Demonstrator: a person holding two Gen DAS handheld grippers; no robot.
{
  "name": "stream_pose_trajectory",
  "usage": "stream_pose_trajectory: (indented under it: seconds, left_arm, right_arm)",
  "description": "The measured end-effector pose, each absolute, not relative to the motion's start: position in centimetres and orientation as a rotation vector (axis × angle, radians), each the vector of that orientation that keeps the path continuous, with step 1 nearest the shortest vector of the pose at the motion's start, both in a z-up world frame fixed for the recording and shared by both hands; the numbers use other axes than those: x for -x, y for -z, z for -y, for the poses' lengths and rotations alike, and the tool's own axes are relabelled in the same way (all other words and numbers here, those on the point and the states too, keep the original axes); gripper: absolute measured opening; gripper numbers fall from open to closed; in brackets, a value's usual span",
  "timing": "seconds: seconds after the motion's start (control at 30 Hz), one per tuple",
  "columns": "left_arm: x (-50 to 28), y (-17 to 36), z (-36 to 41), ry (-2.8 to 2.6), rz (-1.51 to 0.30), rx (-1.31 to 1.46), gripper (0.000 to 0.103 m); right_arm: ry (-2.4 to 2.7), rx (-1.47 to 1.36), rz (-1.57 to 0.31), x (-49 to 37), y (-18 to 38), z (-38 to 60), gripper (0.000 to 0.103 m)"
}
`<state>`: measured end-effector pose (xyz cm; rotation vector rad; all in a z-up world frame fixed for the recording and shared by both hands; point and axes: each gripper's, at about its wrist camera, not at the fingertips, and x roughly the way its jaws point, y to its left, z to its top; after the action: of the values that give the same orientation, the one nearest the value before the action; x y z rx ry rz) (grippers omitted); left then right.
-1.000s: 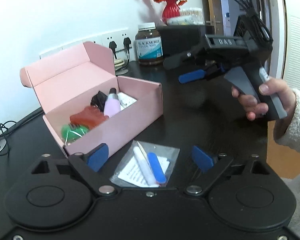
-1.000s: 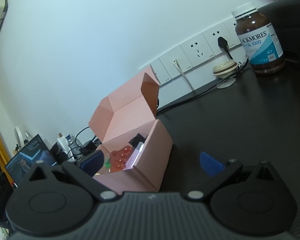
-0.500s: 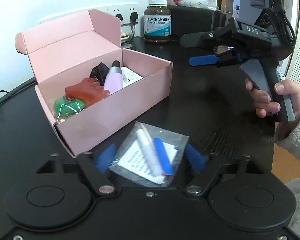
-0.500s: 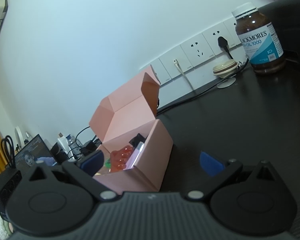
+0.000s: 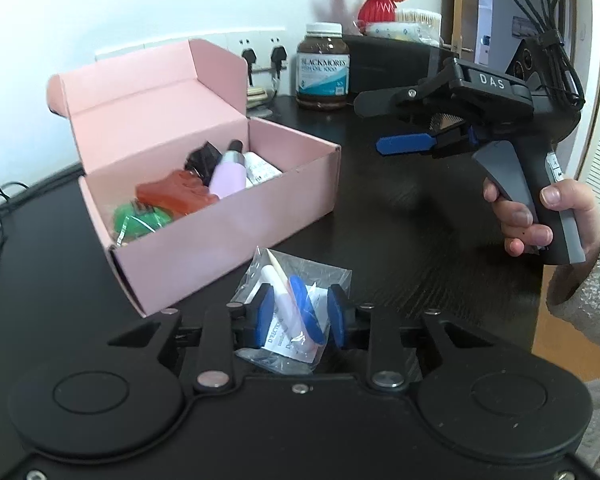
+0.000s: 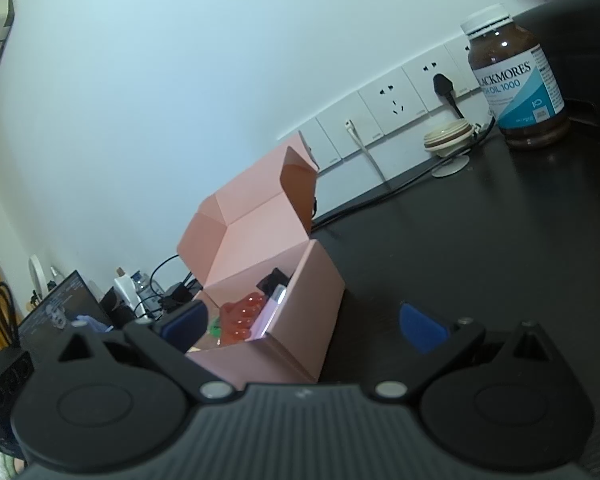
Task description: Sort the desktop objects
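- Plastic bag (image 5: pixel 296 312) with small sticks and printed leaflet: pinched between pads of left gripper (image 5: pixel 299 315), just in front of pink box (image 5: pixel 228 216) on dark desk (image 5: pixel 412 256).
- Right gripper (image 6: pixel 304 322): spread wide, empty, held above desk.
- Advice: lift clear of box wall, release over open interior; bag limp, may snag.
- Legible: "BLACKMORES … OIL 1000" on brown bottle (image 6: pixel 514 76); "DAS" on right gripper body.

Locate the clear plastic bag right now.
In the left wrist view, the bag sits pinched between the left gripper's fingers, just in front of the pink box.
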<state>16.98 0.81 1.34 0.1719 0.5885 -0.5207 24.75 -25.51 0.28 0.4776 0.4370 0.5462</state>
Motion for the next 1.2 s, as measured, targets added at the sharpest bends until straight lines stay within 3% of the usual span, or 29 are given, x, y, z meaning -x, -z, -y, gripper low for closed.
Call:
stream_pose_trajectory:
  seconds: [0.7, 0.97, 1.03, 1.1, 1.17, 1.2]
  left_arm:
    - [-14.7, -3.3, -2.8, 0.44, -0.461, -0.128, 0.016]
    - [-14.8, -3.6, -3.4, 0.42, -0.463, -0.132, 0.017]
    - [-14.8, -3.1, -3.2, 0.423, -0.486, -0.166, 0.026]
    - [-14.6, -2.7, -3.1, 0.416, -0.483, -0.208, 0.048]
    - [-14.5, -2.5, -3.0, 0.421, -0.49, -0.219, 0.06]
    - [-14.5, -2.4, -3.1, 0.422, -0.492, -0.219, 0.062]
  right_arm:
    - [-0.545, -0.478, -0.437, -24.8, -0.3, 25.4, 0.102]
    - [-0.544, -0.478, -0.436, -24.7, -0.4, 25.5, 0.102]
    - [-0.543, -0.476, -0.435, -24.7, -0.4, 25.5, 0.102]
    - [-0.544, -0.475, -0.434, -24.7, -0.4, 25.5, 0.102]
    - [-0.544, -0.473, -0.433, -24.7, -0.4, 25.4, 0.102]
    - [-0.545, -0.473, -0.432, -24.7, -0.4, 25.4, 0.102]
